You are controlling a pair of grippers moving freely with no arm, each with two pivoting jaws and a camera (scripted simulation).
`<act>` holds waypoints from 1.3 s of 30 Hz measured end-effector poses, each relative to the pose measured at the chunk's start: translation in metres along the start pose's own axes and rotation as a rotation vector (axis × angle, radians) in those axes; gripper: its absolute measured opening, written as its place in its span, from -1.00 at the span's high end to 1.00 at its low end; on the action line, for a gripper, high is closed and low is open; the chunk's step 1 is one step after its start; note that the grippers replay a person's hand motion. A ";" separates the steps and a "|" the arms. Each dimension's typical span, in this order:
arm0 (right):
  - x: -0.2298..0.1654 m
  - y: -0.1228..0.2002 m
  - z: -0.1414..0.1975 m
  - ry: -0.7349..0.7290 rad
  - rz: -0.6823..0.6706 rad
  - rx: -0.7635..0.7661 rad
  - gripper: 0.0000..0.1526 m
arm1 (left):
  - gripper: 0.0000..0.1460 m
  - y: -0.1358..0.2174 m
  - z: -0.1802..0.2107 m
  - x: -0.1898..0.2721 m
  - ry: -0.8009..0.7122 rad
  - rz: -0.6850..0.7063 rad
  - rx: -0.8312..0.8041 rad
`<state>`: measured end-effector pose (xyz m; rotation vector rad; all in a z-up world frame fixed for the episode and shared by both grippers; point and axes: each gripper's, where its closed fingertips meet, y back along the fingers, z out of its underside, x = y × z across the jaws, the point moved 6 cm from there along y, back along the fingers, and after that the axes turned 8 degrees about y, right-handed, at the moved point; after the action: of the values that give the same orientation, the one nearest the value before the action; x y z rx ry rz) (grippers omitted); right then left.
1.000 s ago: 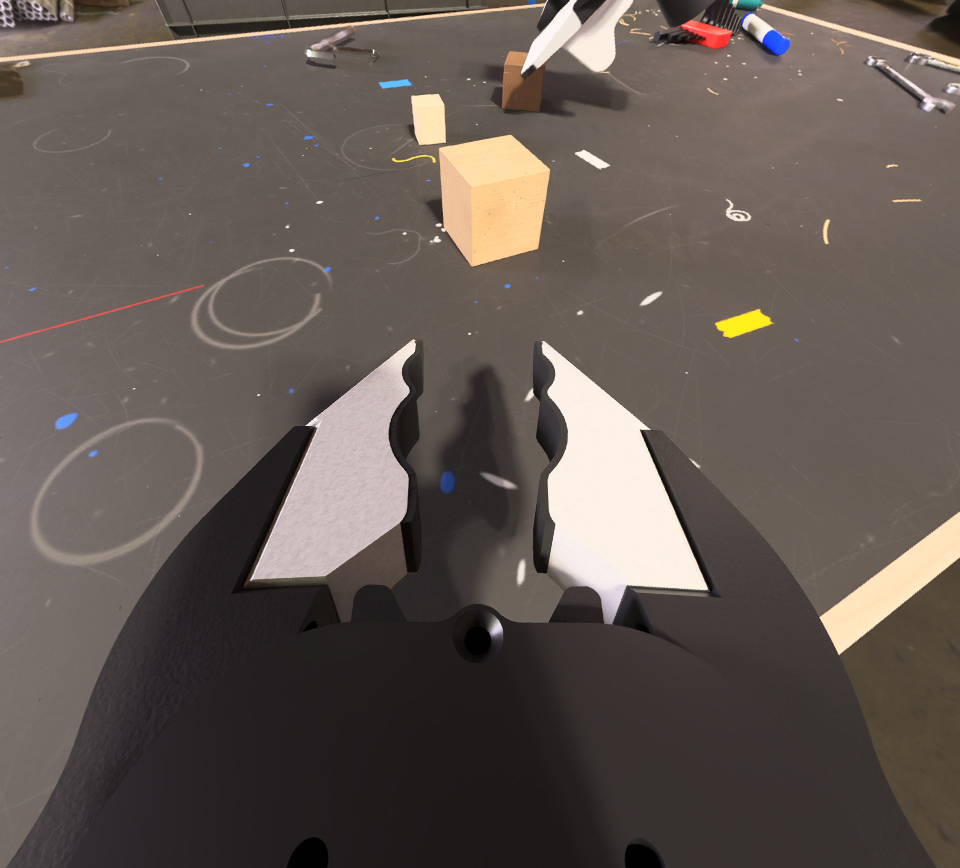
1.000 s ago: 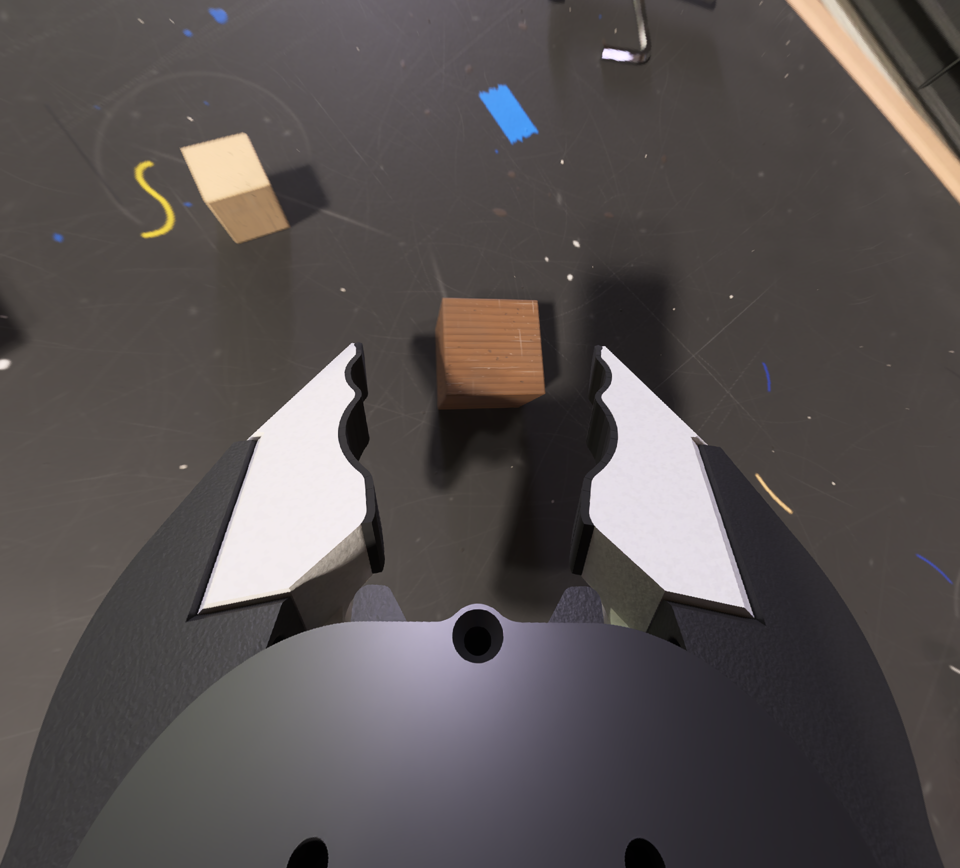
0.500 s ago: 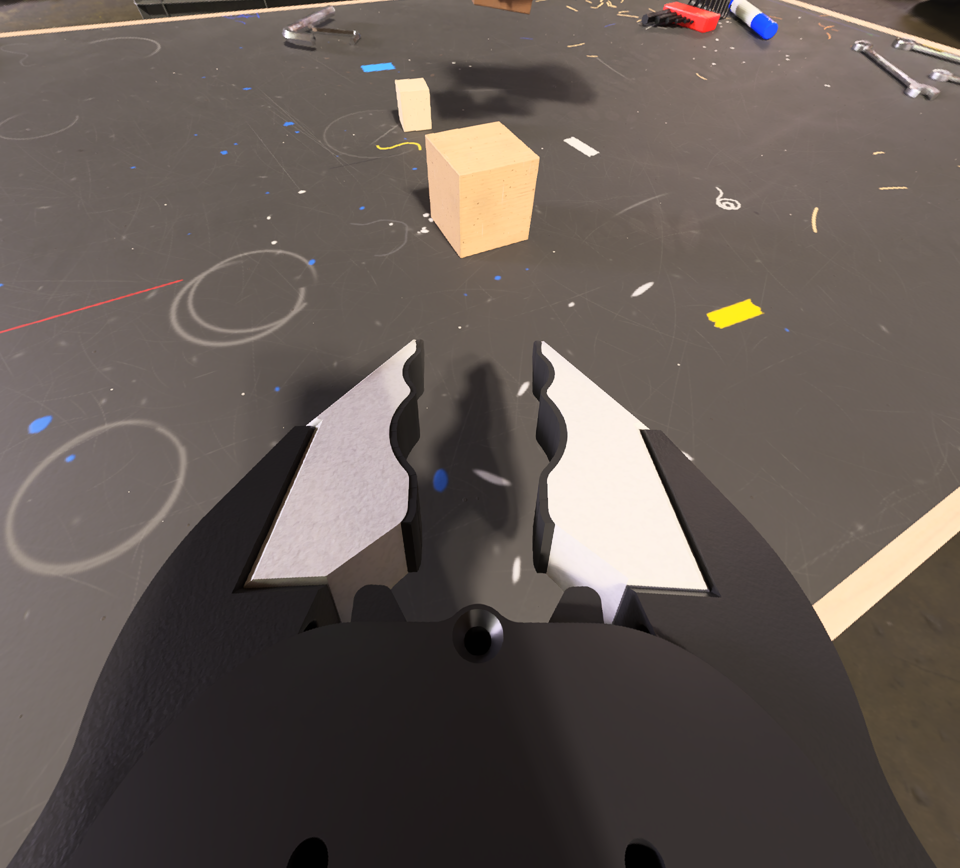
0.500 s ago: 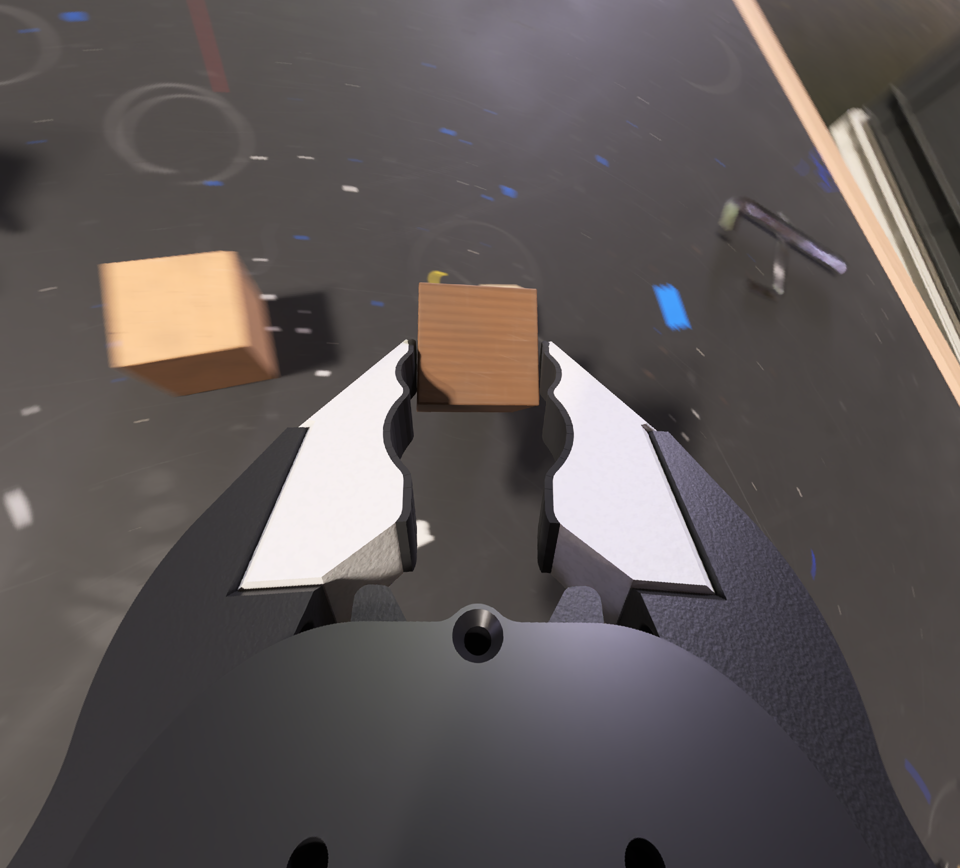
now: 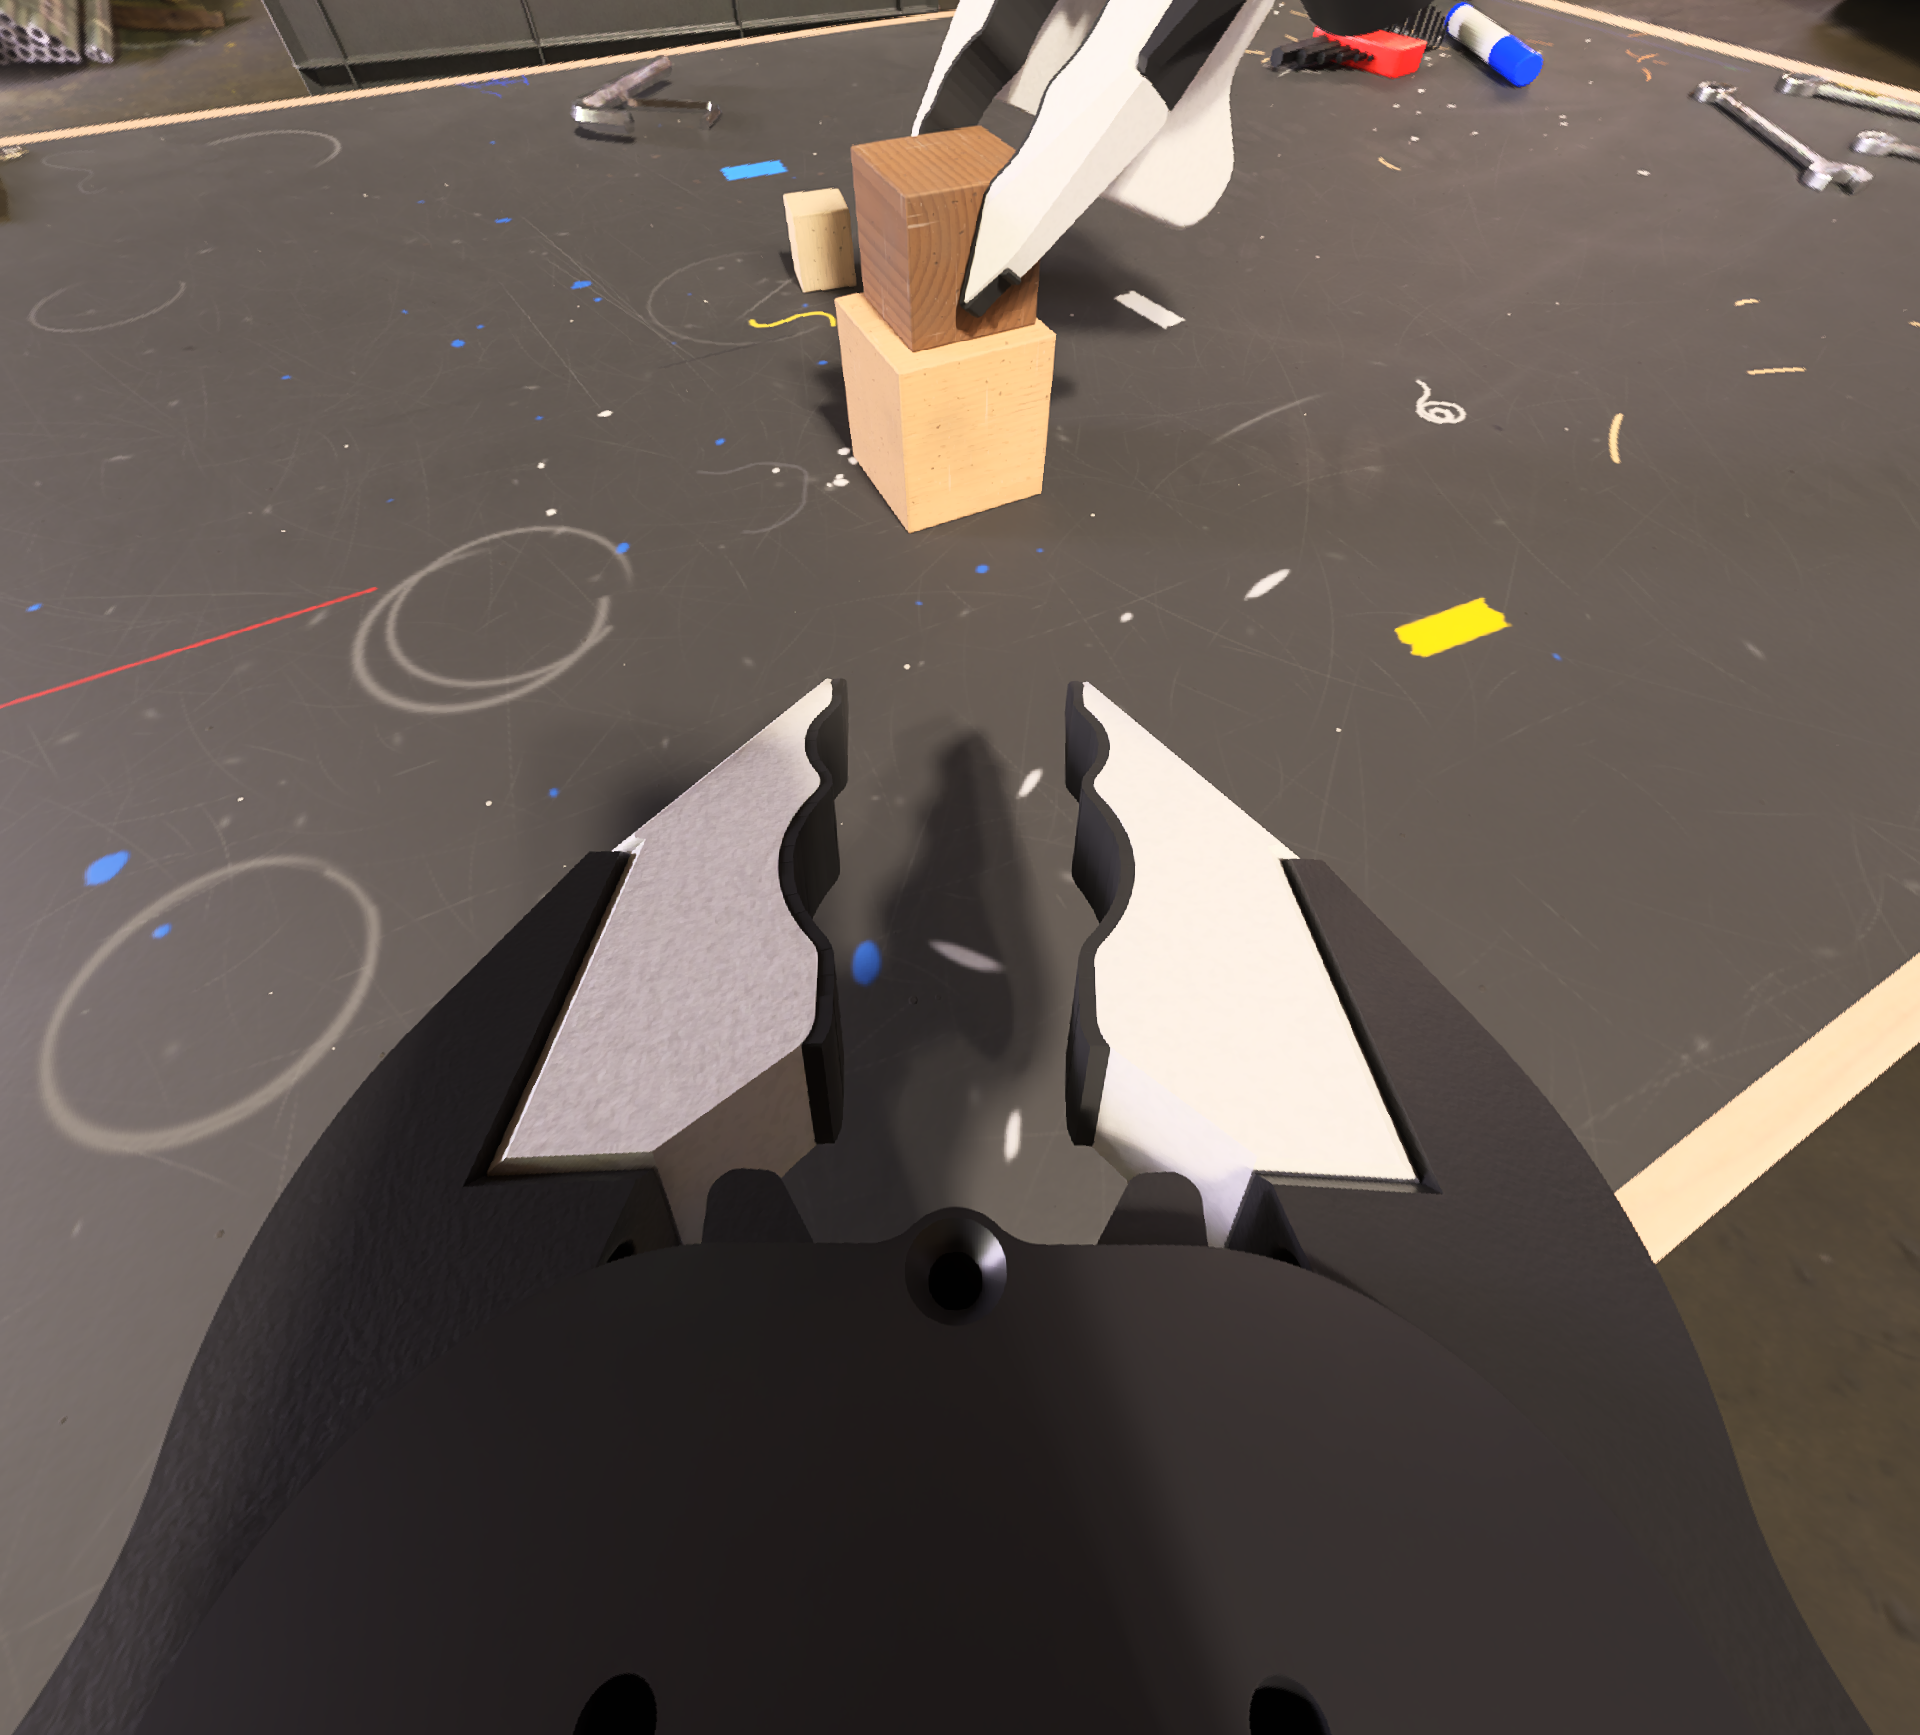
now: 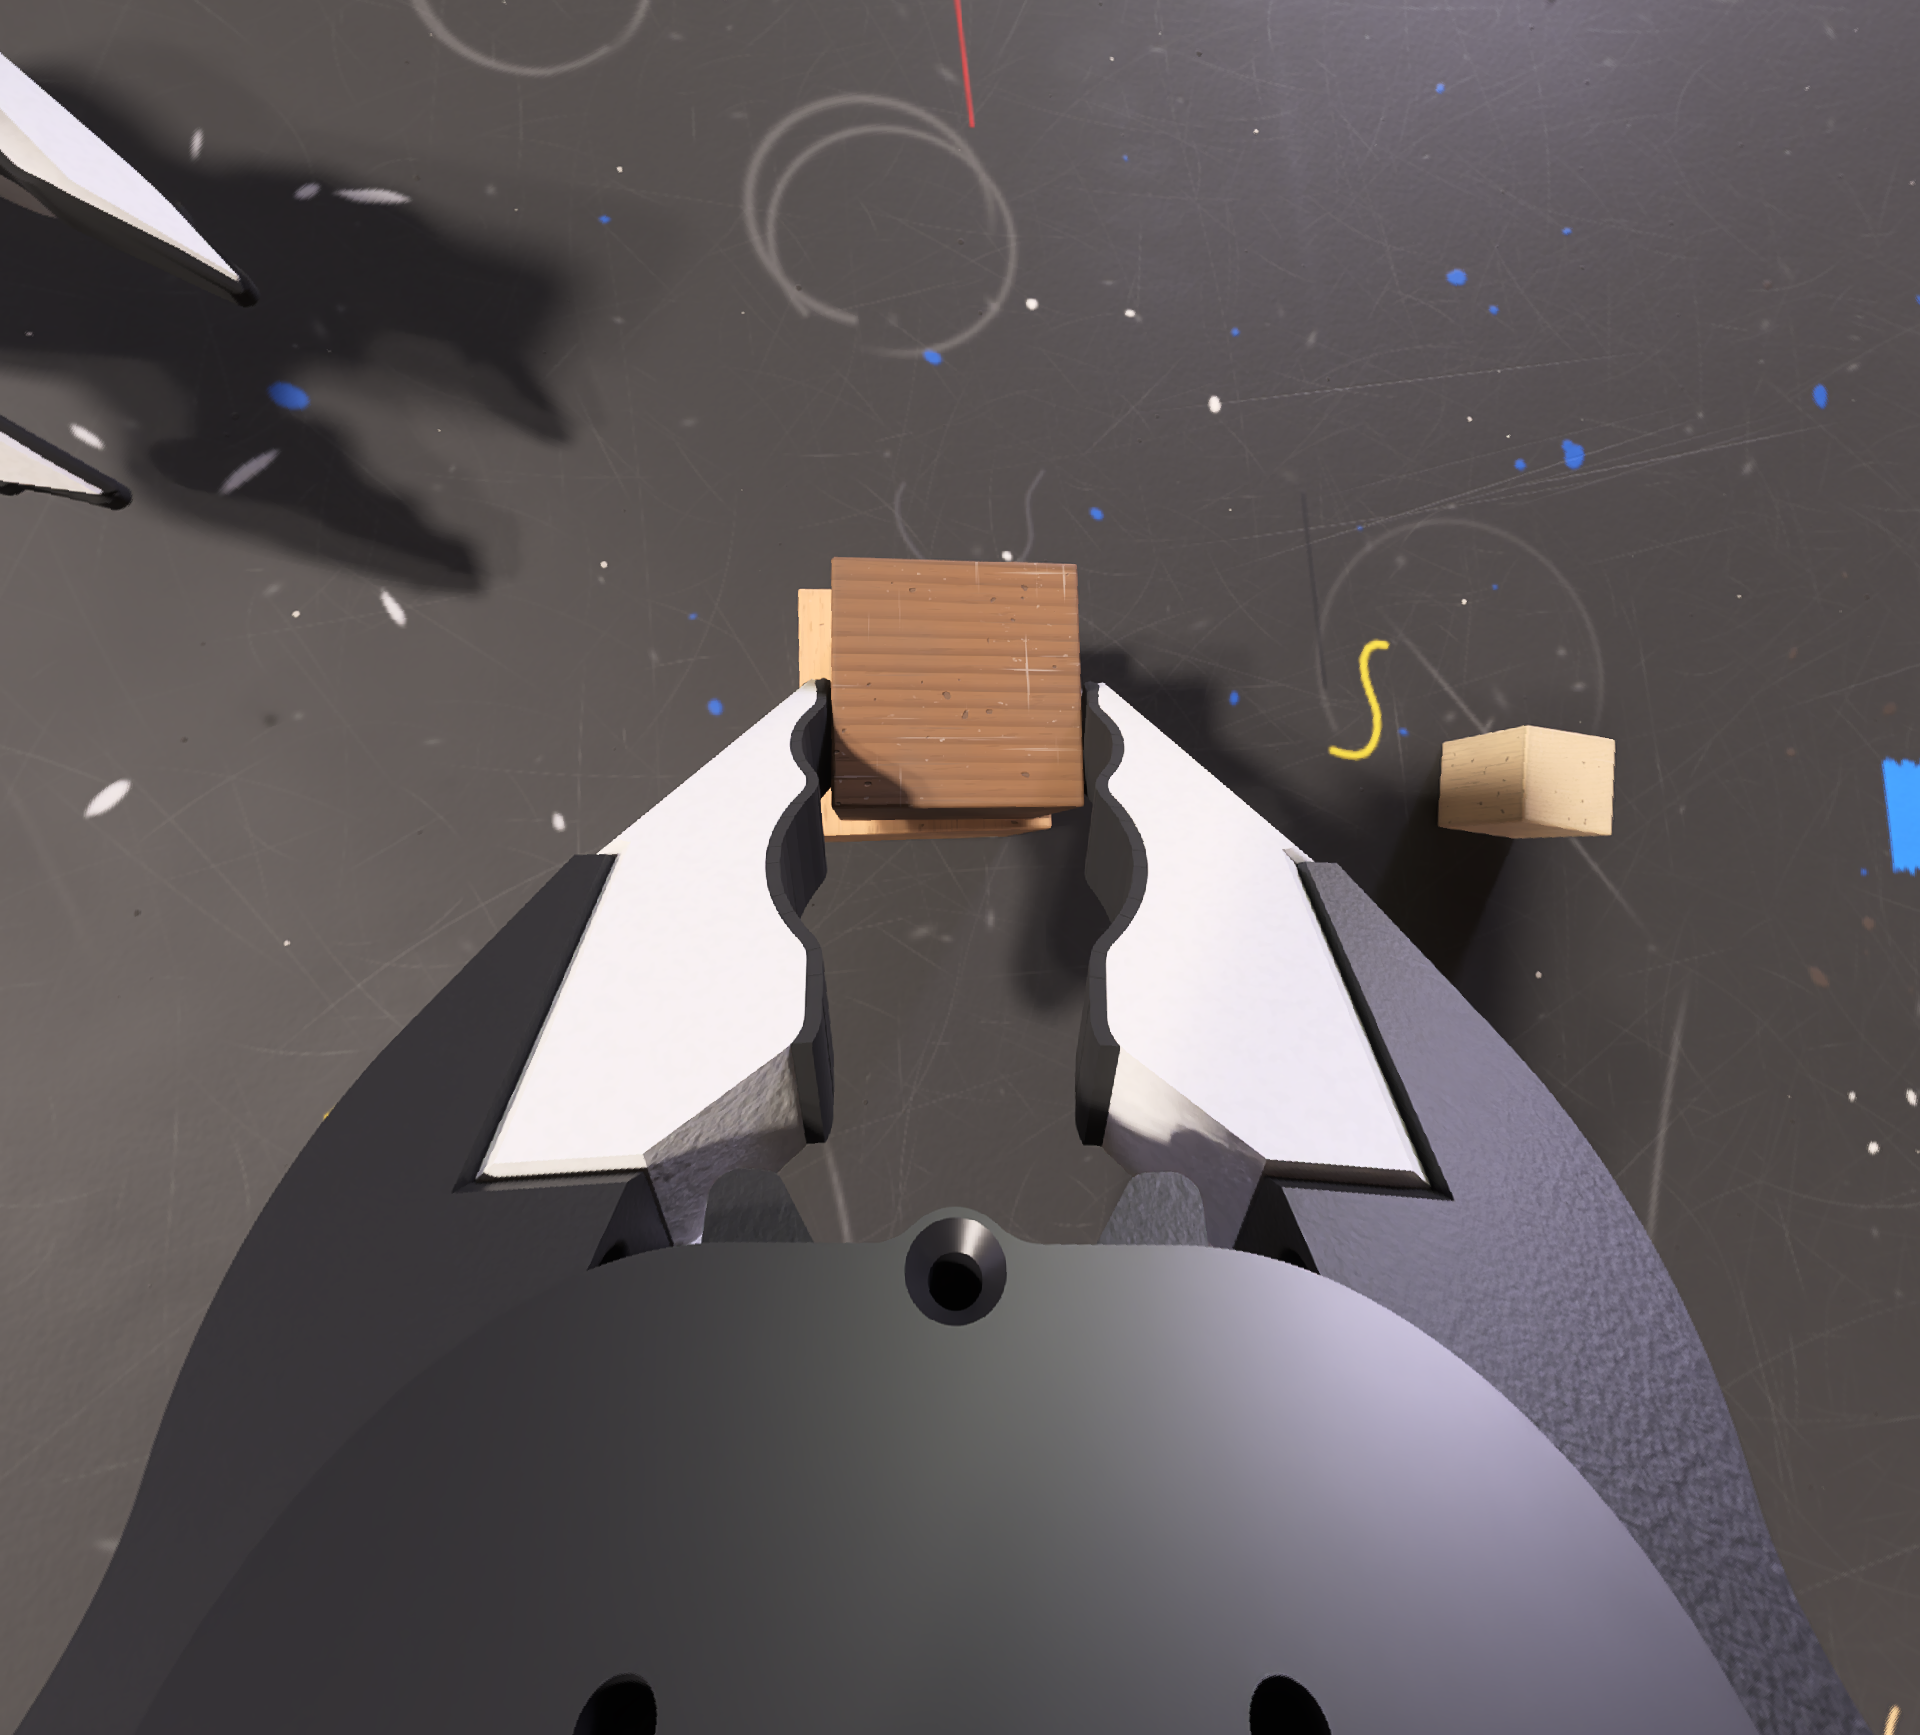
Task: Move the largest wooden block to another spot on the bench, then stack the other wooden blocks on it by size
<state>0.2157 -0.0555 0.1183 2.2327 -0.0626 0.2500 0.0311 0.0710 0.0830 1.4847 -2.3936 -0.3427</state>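
The largest block (image 5: pixel 951 428), pale wood, stands on the dark bench (image 5: pixel 1351 802). The brown middle block (image 5: pixel 930 231) sits on top of it, still gripped by my right gripper (image 6: pixel 956 698), which is shut on the brown block (image 6: pixel 954 683) from above; only slivers of the large block (image 6: pixel 814 636) show beneath. The right gripper also shows in the left wrist view (image 5: pixel 1049 127). The smallest pale block (image 5: pixel 819 239) lies just behind the stack, and it is at the right in the right wrist view (image 6: pixel 1527 781). My left gripper (image 5: pixel 956 698) is open and empty, low over the bench in front of the stack.
A metal clamp tool (image 5: pixel 639 101) lies near the bench's far edge. A red tool (image 5: pixel 1361 52), a blue-capped marker (image 5: pixel 1496 49) and wrenches (image 5: pixel 1782 142) lie at the far right. The bench's pale edge (image 5: pixel 1766 1114) runs close on the right.
My right gripper carried the brown block down from mid-air and onto the top of the large pale block. My left gripper stayed in place, open.
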 end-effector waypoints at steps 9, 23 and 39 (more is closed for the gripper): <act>0.026 0.034 -0.013 0.003 0.105 0.102 -0.08 | 0.43 0.001 -0.003 -0.005 0.012 -0.009 0.008; 0.143 -0.039 0.060 -0.069 0.168 -0.220 0.03 | 0.42 0.003 -0.006 -0.004 0.007 0.006 0.006; 0.068 0.045 -0.032 0.078 0.059 -0.014 0.63 | 0.43 0.003 -0.006 -0.004 0.015 0.015 -0.003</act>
<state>0.2714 -0.0557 0.1856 2.2067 -0.0876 0.3672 0.0324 0.0755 0.0888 1.4623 -2.3902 -0.3303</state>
